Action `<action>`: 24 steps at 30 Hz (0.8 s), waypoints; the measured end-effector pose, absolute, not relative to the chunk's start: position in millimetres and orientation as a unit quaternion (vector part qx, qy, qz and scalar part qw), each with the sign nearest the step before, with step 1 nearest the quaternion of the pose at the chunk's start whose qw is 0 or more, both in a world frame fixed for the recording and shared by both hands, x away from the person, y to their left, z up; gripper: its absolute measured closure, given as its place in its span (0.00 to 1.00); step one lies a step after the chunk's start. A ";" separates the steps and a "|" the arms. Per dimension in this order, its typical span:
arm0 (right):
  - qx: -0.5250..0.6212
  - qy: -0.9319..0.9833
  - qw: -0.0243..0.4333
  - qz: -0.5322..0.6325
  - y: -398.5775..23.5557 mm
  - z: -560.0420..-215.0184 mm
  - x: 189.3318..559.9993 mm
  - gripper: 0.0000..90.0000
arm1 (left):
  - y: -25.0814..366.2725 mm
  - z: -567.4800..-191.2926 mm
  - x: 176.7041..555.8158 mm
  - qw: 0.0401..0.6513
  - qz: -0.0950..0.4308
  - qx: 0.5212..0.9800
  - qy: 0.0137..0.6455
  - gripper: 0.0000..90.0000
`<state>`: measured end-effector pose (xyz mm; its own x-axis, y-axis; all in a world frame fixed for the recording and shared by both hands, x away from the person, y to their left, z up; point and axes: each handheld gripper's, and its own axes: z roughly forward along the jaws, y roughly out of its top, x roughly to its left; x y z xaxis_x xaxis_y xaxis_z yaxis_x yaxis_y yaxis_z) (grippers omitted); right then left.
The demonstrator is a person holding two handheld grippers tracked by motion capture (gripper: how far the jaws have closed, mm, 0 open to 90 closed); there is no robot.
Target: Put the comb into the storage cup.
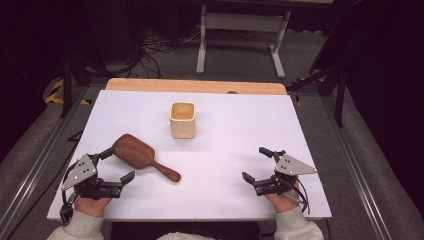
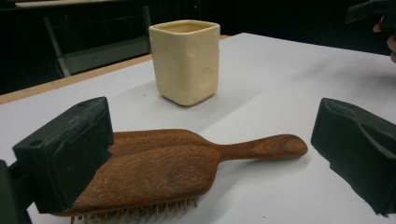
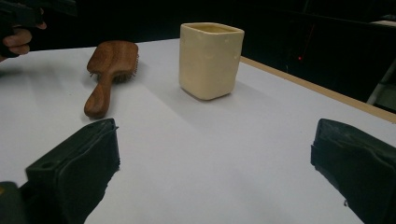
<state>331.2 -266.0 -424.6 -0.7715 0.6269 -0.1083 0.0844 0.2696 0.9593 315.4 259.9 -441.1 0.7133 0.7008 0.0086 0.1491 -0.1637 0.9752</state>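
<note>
A brown wooden hairbrush (image 1: pixel 142 156) lies bristles down on the white table (image 1: pixel 225 130), its handle pointing toward the near right. Behind it stands a cream square cup (image 1: pixel 182 119), upright. My left gripper (image 1: pixel 117 164) sits at the near left, open, with the brush head lying between its jaws and touching neither. From the left gripper view the hairbrush (image 2: pixel 177 168) is close and the cup (image 2: pixel 186 60) is beyond. My right gripper (image 1: pixel 257 164) rests open at the near right with nothing in it; its view shows the cup (image 3: pixel 210 59) and brush (image 3: pixel 108 70) farther off.
A wooden strip (image 1: pixel 195 86) runs along the table's far edge. Behind it stand a white metal frame (image 1: pixel 242 30) and floor cables. The table's middle and right side are bare white surface.
</note>
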 end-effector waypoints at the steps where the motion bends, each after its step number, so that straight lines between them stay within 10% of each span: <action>1: 0.235 0.759 0.243 0.557 -266.1 -424.6 331.3 0.02 | 260.3 -440.6 315.4 0.576 0.238 0.723 0.299 0.00; 24: 0.235 0.762 0.238 0.555 -262.3 -420.6 333.1 0.02 | 263.4 -439.4 314.4 0.576 0.236 0.729 0.284 0.03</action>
